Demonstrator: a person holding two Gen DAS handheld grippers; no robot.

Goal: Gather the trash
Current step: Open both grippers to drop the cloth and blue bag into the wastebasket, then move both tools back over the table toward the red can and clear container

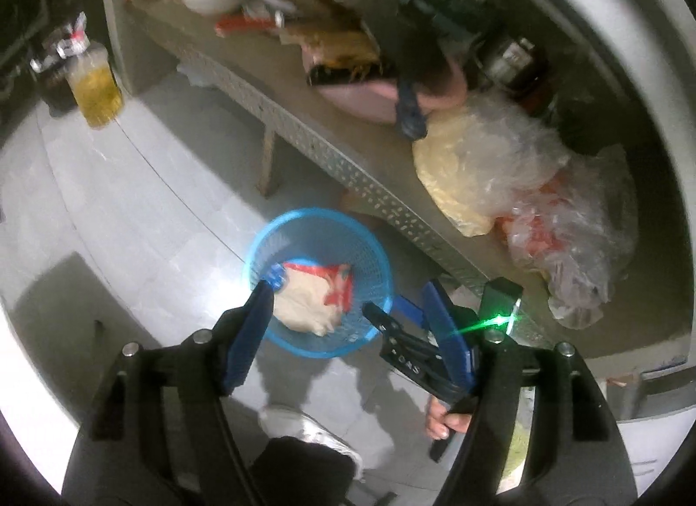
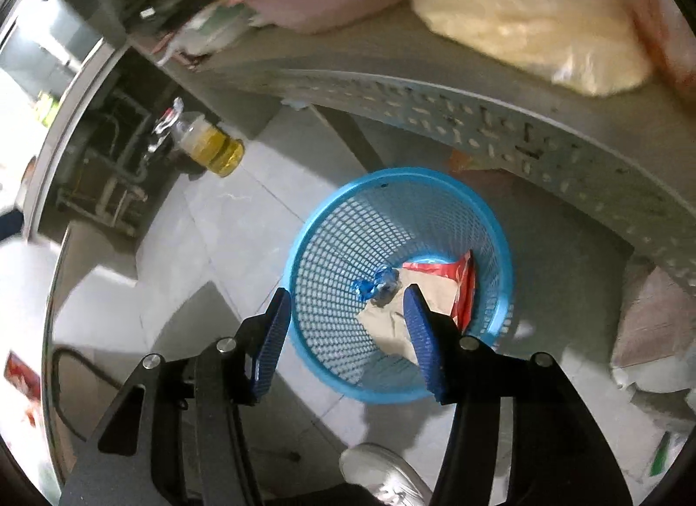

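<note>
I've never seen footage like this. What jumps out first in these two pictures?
The bright blue basket on the pale tiled floor, right under both open tools, with a red-and-white wrapper and a small blue crumpled scrap lying inside it. Behind it runs a cluttered low shelf with a big bag of yellowish stuff. Off to the left, a bottle of yellow liquid stands on the floor.

no legible text, labels blurred, wrappers unreadable
</note>
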